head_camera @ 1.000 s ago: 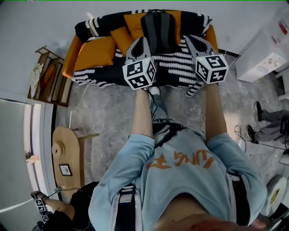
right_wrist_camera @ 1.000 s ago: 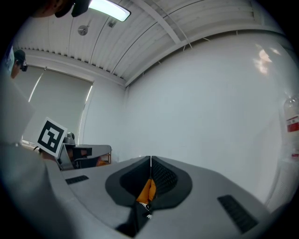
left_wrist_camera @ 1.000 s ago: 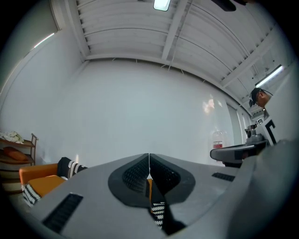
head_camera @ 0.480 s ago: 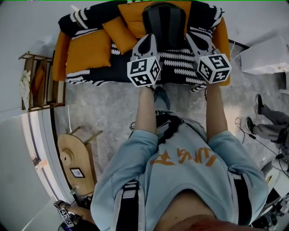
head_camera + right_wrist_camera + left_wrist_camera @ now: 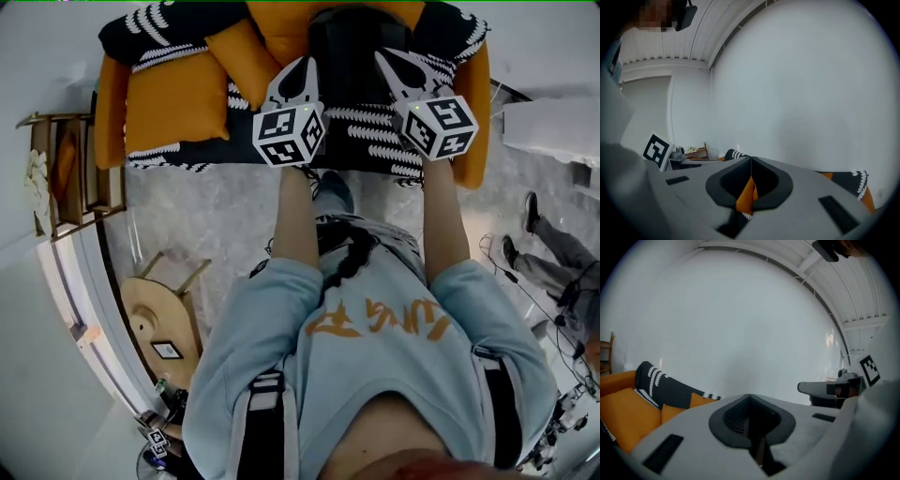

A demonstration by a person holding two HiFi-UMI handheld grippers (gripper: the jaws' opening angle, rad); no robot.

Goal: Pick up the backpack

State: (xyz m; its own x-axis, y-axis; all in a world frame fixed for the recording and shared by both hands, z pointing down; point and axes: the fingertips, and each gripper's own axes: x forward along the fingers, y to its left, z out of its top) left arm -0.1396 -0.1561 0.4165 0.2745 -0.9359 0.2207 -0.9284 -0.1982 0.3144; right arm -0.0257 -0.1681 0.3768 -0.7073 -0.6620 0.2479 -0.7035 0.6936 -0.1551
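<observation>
The dark backpack [image 5: 352, 47] sits at the back of an orange sofa [image 5: 111, 112], on a black-and-white patterned blanket [image 5: 366, 141]. The left tool [image 5: 303, 66] and right tool [image 5: 384, 58] reach out on either side of it, both with jaws closed together, gripping nothing.

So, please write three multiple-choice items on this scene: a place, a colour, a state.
1. Where is the backpack?
A. on the sofa
B. on the floor
C. on a shelf

2. What colour is the big cushion?
A. green
B. white
C. orange

3. How are the left tool and the right tool?
A. both open
B. both shut, empty
C. both gripping a strap

Key: 1 A, it sits on the sofa; 2 C, plain orange; 3 B, each gripper view shows jaws together, nothing held.
</observation>
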